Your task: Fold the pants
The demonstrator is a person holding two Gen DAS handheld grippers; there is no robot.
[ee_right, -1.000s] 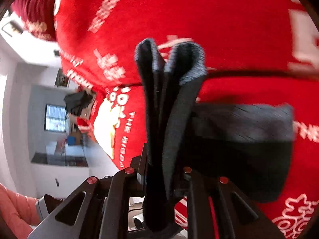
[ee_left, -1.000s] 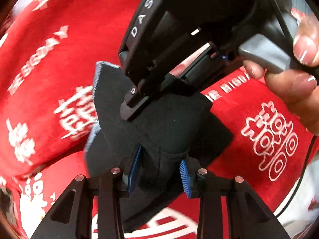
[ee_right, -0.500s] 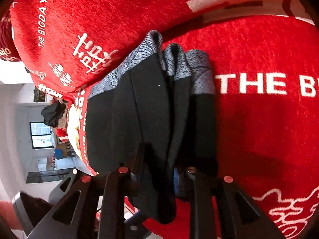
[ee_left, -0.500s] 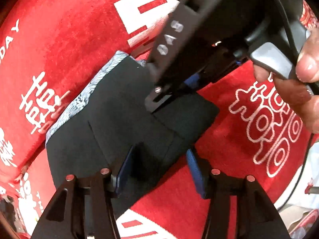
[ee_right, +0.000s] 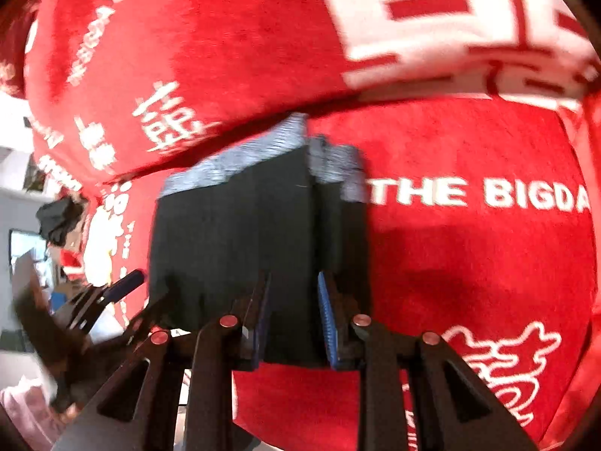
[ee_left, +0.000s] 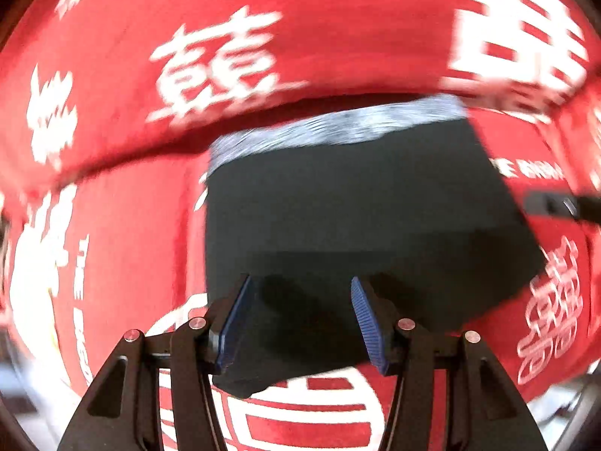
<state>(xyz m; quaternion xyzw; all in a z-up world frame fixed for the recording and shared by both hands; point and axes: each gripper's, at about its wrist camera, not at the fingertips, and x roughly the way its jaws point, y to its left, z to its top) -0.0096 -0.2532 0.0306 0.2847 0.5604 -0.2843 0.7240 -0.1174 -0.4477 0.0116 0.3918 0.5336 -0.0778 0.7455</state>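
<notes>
The black pants (ee_left: 357, 206), folded into a compact rectangle with a grey patterned waistband (ee_left: 338, 127) at the far side, lie flat on the red blanket (ee_left: 300, 37). My left gripper (ee_left: 302, 323) hovers over their near edge with its blue pads (ee_left: 236, 323) apart, nothing pressed between them. In the right wrist view the pants (ee_right: 233, 233) show stacked folds at their right side. My right gripper (ee_right: 295, 319) stands open around the near edge, and the cloth lies loose between the pads (ee_right: 326, 319). The left gripper's fingers (ee_right: 112, 293) show at the pants' left corner.
The red blanket (ee_right: 469, 263) with white lettering and characters covers the whole surface, with a raised fold behind the pants. A finger of the right gripper (ee_left: 556, 205) pokes in at the right edge. Another dark garment (ee_right: 60, 221) lies far left near the blanket's edge.
A second ago both grippers held the bunched pants up between them. Now the pants lie flat and folded on the blanket, both pairs of jaws have opened, and the left gripper has rolled and swung sideways.
</notes>
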